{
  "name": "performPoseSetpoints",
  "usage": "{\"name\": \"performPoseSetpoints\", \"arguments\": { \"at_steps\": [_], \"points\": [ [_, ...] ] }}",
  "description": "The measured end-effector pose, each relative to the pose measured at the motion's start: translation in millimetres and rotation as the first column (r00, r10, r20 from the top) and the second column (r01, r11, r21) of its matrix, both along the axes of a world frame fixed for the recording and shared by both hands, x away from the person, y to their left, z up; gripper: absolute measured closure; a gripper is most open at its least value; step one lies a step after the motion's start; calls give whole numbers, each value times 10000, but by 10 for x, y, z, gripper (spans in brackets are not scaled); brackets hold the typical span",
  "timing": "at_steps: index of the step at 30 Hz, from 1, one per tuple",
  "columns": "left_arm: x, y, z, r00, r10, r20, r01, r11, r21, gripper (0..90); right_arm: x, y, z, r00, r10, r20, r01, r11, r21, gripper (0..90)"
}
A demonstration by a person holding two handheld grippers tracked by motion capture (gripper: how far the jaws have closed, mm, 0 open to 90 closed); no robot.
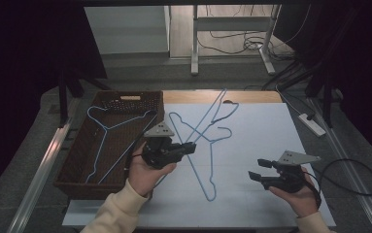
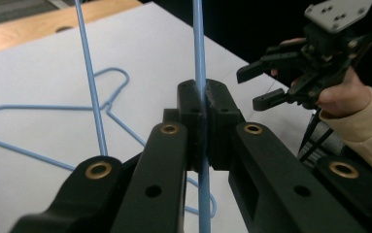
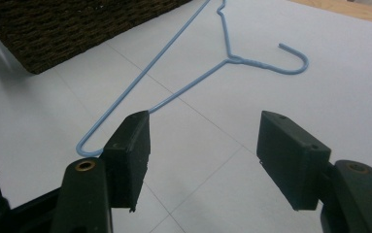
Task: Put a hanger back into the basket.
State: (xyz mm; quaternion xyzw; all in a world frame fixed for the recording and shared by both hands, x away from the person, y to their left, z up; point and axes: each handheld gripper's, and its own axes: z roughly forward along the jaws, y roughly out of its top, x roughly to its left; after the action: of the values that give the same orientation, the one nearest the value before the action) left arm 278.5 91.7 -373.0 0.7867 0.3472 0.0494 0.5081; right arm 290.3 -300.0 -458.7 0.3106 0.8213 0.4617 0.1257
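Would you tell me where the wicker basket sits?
In the high view, the wicker basket sits at the table's left edge, holding one blue hanger.

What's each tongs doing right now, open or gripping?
Left tongs: shut on a blue wire hanger.
Right tongs: open, nothing between the jaws.

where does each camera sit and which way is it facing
High view: above the person's side, looking forward and down on the white table; both forearms and tools show.
Left gripper view: rides the left tool, looking along jaws shut on a thin blue wire hanger; the right hand shows.
Right gripper view: rides the right tool, facing the table, jaws open.
All share blue hangers.
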Motion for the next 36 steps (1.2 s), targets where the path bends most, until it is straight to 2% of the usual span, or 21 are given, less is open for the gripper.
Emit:
{"name": "performPoseSetpoints", "arguments": {
  "at_steps": [4, 7, 12, 15, 22, 31, 36],
  "points": [
    [-10, 239, 58, 9996, 206, 171, -201, 9995, -240, 864, 11, -3, -24, 9998, -175, -66, 174, 9998, -105, 376],
    [-18, 451, 89, 9994, 288, 211, -275, 9979, -586, 864, 18, -6, -39, 9997, -215, -71, 214, 9997, -133, 376],
    [-13, 837, 107, 9967, 743, 319, -711, 9934, -902, 864, 25, -5, -50, 9996, -263, -103, 261, 9995, -178, 376],
    [0, 1024, 92, 9948, 951, 355, -916, 9916, -917, 864, 29, -3, -57, 9995, -265, -143, 262, 9995, -198, 376],
    [35, 1334, 25, 9932, 1064, 468, -1026, 9917, -778, 864, 44, -11, -74, 9992, -355, -192, 350, 9990, -283, 376],
    [76, 1701, -102, 9957, 896, 219, -866, 9897, -1139, 864, 48, -15, -85, 9990, -418, -174, 412, 9986, -334, 376],
    [105, 1831, -151, 9955, 935, 117, -915, 9884, -1211, 864, 50, -9, -92, 9989, -432, -161, 426, 9983, -389, 376]
  ]
}}
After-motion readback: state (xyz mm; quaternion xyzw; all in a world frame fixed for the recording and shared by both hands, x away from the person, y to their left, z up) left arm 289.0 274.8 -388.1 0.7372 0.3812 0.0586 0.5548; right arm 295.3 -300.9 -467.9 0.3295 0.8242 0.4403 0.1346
